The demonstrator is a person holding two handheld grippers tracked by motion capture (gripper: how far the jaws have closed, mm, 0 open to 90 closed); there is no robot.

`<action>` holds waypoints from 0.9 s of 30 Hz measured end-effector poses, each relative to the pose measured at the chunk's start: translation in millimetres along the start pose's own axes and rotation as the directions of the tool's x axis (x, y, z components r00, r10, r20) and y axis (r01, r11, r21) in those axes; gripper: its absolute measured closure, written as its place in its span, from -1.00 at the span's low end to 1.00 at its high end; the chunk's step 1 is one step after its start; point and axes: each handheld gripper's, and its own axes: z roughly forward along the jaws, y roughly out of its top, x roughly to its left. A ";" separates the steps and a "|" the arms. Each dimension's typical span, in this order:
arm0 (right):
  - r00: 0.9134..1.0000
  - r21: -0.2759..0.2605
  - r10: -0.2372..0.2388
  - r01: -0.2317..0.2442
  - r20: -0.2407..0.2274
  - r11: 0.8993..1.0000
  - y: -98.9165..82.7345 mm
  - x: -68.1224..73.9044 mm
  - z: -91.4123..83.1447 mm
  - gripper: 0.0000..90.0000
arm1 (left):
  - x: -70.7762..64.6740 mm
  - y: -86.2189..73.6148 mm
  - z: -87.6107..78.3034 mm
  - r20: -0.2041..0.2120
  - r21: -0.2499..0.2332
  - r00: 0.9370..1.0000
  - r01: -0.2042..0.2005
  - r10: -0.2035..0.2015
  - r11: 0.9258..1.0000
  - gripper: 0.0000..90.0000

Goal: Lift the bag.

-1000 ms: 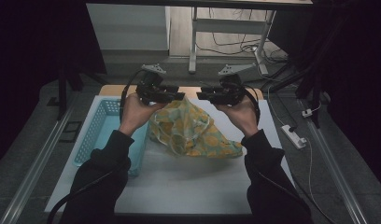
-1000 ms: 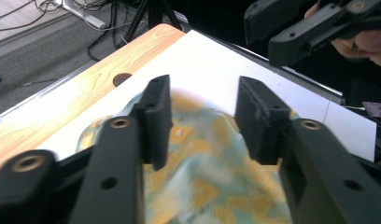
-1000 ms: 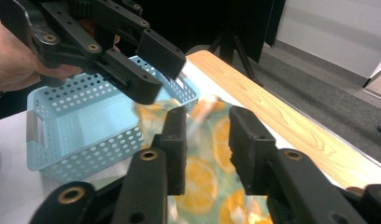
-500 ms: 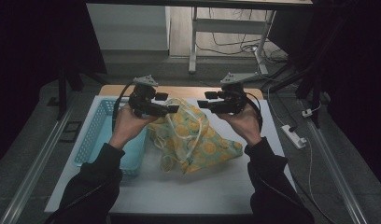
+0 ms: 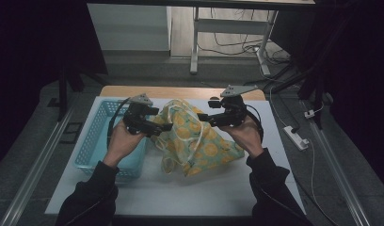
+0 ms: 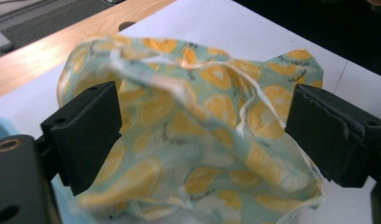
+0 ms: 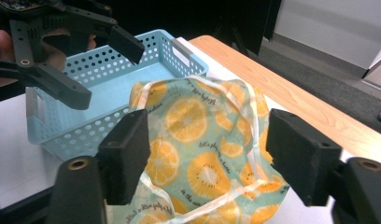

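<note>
A cloth bag printed with orange slices lies slumped on the white table, just beside a light blue basket that sits at the person's left. The left gripper is at the bag's near-left edge, over the seam between basket and bag; the right gripper is at the bag's top, its tip over the cloth. Behind the white top runs a strip of bare wood, and past that a metal frame and loose cables on the floor. A power strip lies off the table's right edge.

Both tools stand spread. In the left gripper view the jaws are wide apart with the bag between them, pads clear of the cloth; in the right gripper view the jaws are likewise apart with the bag between and below them, and the basket and the other gripper beyond. Both pairs of jaws have just been opening.

A second ago the bag was held up, stretched between the two grippers — now it has dropped, bunched on the table, and both hands sit lower.

There is small dark script among the orange slices, too fine to read.
</note>
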 end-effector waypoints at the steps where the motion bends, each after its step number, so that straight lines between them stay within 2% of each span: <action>1: 1.000 -0.001 0.002 -0.002 0.002 1.000 -2.2 0.5 0.4 -0.39 | 0.2 -3.5 -0.9 0.001 0.000 1.000 0.003 -0.003 1.000 -0.79; 8: 1.000 0.003 0.004 -0.004 0.013 1.000 -17.0 5.3 6.7 -0.65 | -1.0 -25.8 -4.0 -0.011 -0.010 1.000 0.013 -0.013 1.000 -0.90; 13: 1.000 0.011 0.000 0.000 0.010 1.000 -24.8 10.0 10.7 -0.82 | -2.1 -39.4 -3.3 0.007 -0.021 1.000 0.029 -0.029 0.999 -0.95; 16: 1.000 0.012 0.001 -0.001 -0.004 1.000 -31.1 11.1 12.5 -0.84 | -2.5 -45.3 -3.0 0.014 -0.014 0.999 0.035 -0.034 0.999 -0.97; 22: 1.000 0.012 -0.008 0.008 0.014 1.000 -44.2 8.4 13.5 -0.96 | -4.8 -54.3 -7.8 0.031 -0.017 0.999 0.027 -0.027 0.999 -1.00; 27: 1.000 0.001 0.000 0.000 0.025 1.000 -52.4 7.9 9.0 -1.00 | -8.9 -64.3 -9.3 0.030 0.014 0.999 0.018 -0.019 1.000 -1.00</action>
